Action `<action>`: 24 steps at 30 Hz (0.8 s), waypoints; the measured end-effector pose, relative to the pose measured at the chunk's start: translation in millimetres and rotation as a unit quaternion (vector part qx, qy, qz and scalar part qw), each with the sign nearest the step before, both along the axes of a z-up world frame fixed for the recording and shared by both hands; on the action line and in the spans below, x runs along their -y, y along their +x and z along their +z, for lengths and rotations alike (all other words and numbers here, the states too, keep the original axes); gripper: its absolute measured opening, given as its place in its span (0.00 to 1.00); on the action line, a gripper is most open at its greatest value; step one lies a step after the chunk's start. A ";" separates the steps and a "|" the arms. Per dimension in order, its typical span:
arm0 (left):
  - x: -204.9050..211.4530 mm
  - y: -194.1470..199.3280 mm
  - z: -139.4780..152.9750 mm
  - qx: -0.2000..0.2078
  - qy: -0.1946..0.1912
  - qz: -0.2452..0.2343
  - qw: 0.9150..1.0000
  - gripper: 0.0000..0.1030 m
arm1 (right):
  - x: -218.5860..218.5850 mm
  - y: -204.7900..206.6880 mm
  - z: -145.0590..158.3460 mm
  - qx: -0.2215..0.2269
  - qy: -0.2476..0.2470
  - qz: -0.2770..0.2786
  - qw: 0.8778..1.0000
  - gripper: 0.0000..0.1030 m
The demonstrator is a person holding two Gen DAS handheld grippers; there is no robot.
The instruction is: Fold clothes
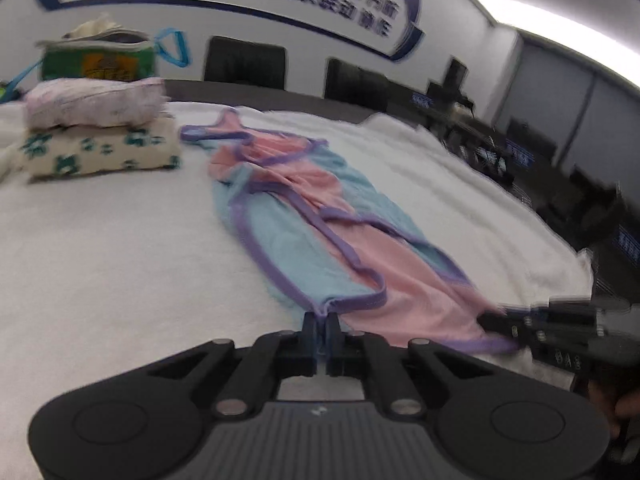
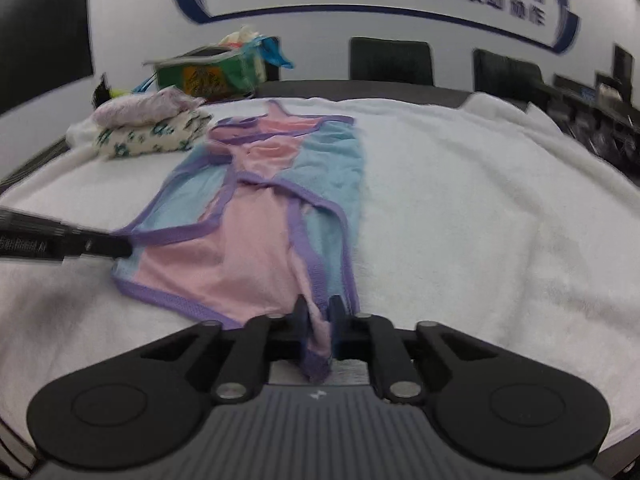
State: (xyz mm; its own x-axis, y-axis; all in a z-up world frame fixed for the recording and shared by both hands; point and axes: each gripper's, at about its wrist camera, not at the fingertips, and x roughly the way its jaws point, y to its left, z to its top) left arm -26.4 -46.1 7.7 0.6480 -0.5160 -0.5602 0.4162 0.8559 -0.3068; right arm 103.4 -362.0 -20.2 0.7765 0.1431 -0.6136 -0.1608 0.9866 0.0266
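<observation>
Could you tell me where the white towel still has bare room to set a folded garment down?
The towel is bare right of the garment, out to its far edge, and in the near left stretch. The far left corner is crowded by the stack and the bag.

**Two wrist cameras, low over the table, both facing the far wall**

Left wrist view: mounted just behind the left gripper (image 1: 324, 336), low and close above the white towel (image 1: 120, 260), looking forward and slightly rightward along the garment (image 1: 304, 216). Right gripper (image 1: 504, 326) seen at the right edge.

Right wrist view: same low height behind the right gripper (image 2: 320, 328), facing straight ahead. Left gripper (image 2: 120, 246) entering from the left edge.

Shared by both: garment, folded stack (image 1: 96, 136), green bag (image 1: 96, 60), chairs (image 1: 244, 62), lettered wall (image 1: 320, 4).
</observation>
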 end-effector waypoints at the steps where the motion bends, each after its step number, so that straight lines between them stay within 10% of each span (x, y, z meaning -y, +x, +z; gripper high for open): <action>1: -15.8 -5.9 4.0 0.006 -0.011 0.016 1.000 0.01 | -4.6 -3.8 2.8 -0.002 0.006 0.014 1.000 0.07; 10: -160.3 -12.5 27.3 0.036 -0.042 0.185 0.981 0.03 | -119.6 -36.6 11.7 -0.034 0.132 0.223 0.965 0.07; 15: -190.5 -15.8 23.0 0.015 -0.034 0.254 0.967 0.20 | -175.7 -32.1 20.8 -0.045 0.131 0.300 0.944 0.12; 18: -163.9 -40.8 27.1 0.038 -0.030 0.225 0.973 0.41 | -139.4 -16.7 41.5 -0.003 0.134 0.263 0.955 0.44; 24: -54.6 -47.0 28.8 0.059 -0.024 0.046 0.997 0.47 | -33.2 86.6 44.5 0.023 0.056 0.029 0.998 0.48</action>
